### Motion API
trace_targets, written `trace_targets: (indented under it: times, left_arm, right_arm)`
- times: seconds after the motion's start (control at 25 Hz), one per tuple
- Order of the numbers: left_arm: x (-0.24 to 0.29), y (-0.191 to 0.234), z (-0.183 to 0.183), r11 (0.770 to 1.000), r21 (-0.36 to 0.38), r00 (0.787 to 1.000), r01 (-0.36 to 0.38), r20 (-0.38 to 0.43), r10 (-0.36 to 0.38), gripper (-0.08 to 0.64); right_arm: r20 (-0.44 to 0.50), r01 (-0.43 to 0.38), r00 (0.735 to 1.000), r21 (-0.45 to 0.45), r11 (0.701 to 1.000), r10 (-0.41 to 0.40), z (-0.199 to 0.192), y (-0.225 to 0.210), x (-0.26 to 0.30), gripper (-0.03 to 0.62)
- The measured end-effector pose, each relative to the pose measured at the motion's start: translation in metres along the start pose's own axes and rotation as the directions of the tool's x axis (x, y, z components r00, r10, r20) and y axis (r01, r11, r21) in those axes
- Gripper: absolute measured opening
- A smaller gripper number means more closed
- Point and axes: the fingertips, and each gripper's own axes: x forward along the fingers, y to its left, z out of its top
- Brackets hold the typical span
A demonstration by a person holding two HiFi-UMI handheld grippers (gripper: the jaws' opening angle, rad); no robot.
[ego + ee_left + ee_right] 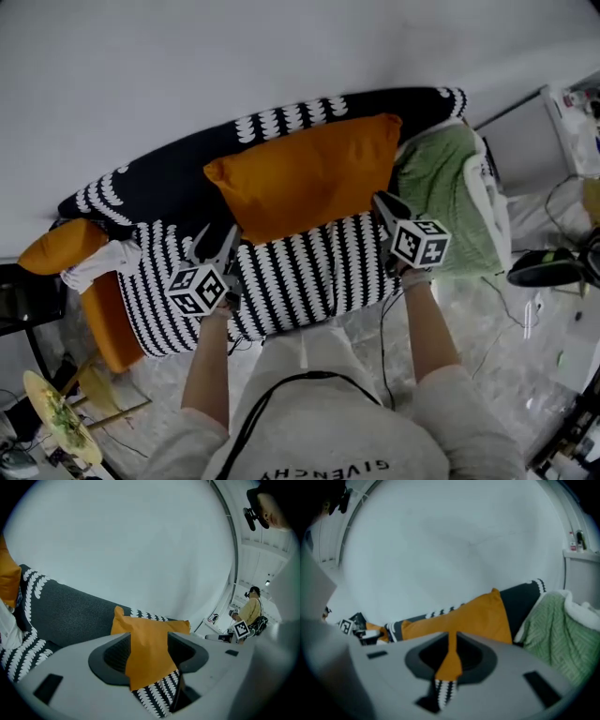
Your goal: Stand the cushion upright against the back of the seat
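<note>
In the head view, your left gripper [218, 246] and right gripper [387, 211] each clamp a near corner of the orange cushion [305, 178], which rests against the sofa back [159, 183] ahead of them. In the left gripper view, orange fabric fills the jaws. In the right gripper view, they pinch a thin fold.

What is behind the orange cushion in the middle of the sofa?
The sofa's dark backrest, edged in a white pattern, stands behind the orange cushion, with the white wall beyond. The part of the backrest directly behind the cushion is covered.
</note>
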Motion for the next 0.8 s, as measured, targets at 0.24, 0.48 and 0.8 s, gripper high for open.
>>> trace_targets:
  times: [0.24,0.48,0.8]
  left_arm:
    - [-0.018,-0.039,0.009,0.988,0.076,0.991,0.135,-0.009,-0.135,0.255]
    - [-0.045,-0.077,0.023,0.962,0.127,0.968,0.243,0.034,-0.249,0.068]
    - [-0.092,-0.141,0.031,0.899,0.199,0.911,0.390,0.059,-0.409,0.024]
  right_arm:
    - [0.059,-0.083,0.994,-0.057,0.995,0.087,0.008,0.055,-0.037,0.037]
    - [0.102,-0.137,0.984,-0.117,0.984,0.149,0.004,0.110,-0.077,0.020]
    - [0.135,-0.203,0.964,-0.184,0.962,0.230,-0.011,0.178,-0.130,0.017]
